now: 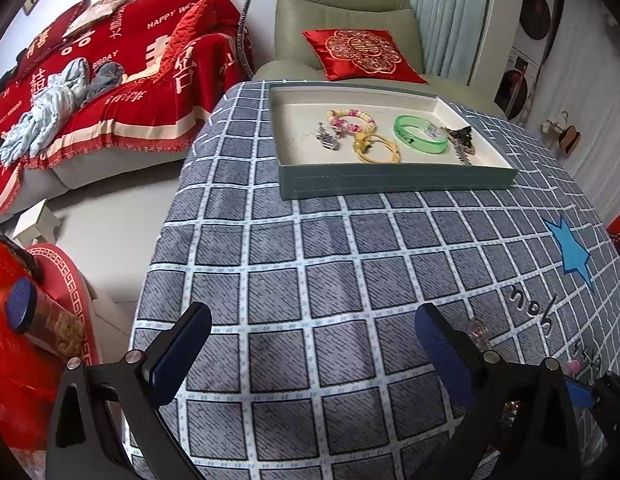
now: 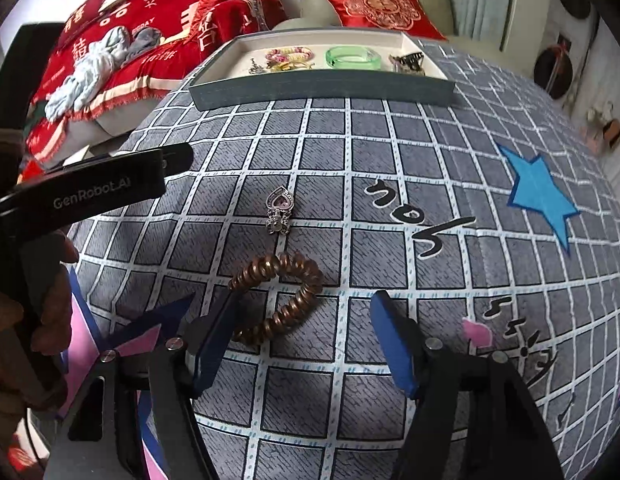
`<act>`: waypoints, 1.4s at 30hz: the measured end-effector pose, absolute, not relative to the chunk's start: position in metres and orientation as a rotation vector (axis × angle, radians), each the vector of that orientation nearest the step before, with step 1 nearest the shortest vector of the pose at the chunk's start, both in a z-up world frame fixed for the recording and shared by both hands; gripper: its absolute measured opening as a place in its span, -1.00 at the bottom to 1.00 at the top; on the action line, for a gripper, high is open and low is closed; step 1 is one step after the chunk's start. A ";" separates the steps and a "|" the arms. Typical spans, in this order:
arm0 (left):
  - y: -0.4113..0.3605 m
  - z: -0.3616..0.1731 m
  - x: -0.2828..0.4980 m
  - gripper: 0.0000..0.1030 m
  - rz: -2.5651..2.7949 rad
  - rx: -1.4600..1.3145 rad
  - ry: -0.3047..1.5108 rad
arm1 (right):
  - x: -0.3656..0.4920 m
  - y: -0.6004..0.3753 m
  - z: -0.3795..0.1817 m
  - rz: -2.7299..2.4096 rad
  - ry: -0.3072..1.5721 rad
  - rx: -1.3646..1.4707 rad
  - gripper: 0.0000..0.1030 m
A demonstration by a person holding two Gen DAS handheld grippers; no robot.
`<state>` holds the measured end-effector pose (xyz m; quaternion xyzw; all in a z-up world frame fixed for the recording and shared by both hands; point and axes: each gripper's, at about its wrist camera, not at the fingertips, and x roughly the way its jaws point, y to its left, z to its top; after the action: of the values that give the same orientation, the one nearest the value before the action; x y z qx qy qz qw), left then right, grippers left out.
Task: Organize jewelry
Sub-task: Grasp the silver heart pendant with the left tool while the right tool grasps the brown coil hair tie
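A grey-green jewelry tray [image 1: 390,182] [image 2: 322,88] stands at the far side of the checked table. It holds a pink bead bracelet [image 1: 352,119], a yellow cord bracelet [image 1: 376,147], a green bangle [image 1: 420,135] [image 2: 352,58], a silver charm [image 1: 328,138] and a dark hair clip [image 1: 462,140]. A brown coil hair tie [image 2: 276,298] and a silver heart pendant [image 2: 280,210] lie on the cloth just ahead of my right gripper [image 2: 306,344], which is open and empty. My left gripper [image 1: 314,352] is open and empty over bare cloth.
The left gripper's body [image 2: 90,190] and the hand holding it show at the left of the right wrist view. A red-covered sofa [image 1: 110,80], a green armchair with a red cushion [image 1: 362,54] and a red stool [image 1: 38,320] surround the table.
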<state>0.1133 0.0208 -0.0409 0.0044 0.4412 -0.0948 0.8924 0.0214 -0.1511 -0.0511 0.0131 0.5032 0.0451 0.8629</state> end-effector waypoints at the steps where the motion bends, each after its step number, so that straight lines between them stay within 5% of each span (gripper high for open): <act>1: 0.019 -0.040 0.113 1.00 -0.203 0.009 0.917 | 0.021 -0.151 -0.053 0.089 1.067 0.018 -0.13; 7: 0.006 -0.038 0.107 1.00 -0.250 0.011 0.921 | 0.009 -0.158 -0.052 0.076 1.042 -0.018 -0.74; 21: -0.053 -0.051 0.092 1.00 -0.354 0.133 0.955 | -0.002 -0.189 -0.054 0.046 1.019 0.035 -0.75; 28: -0.068 -0.058 0.087 0.48 -0.386 0.183 0.956 | -0.005 -0.194 -0.055 0.049 1.010 0.056 -0.76; 30: -0.070 -0.056 0.086 -0.35 -0.407 0.196 0.939 | -0.005 -0.194 -0.055 0.051 1.008 0.059 -0.76; 42: -0.043 -0.044 0.083 -0.39 -0.439 0.080 0.922 | 0.002 -0.208 -0.050 0.081 1.001 0.166 -0.75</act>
<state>0.0831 -0.0426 -0.0437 0.0382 0.4412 -0.2099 0.8717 0.0022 -0.2076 -0.0499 0.0794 0.4791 0.0389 0.8733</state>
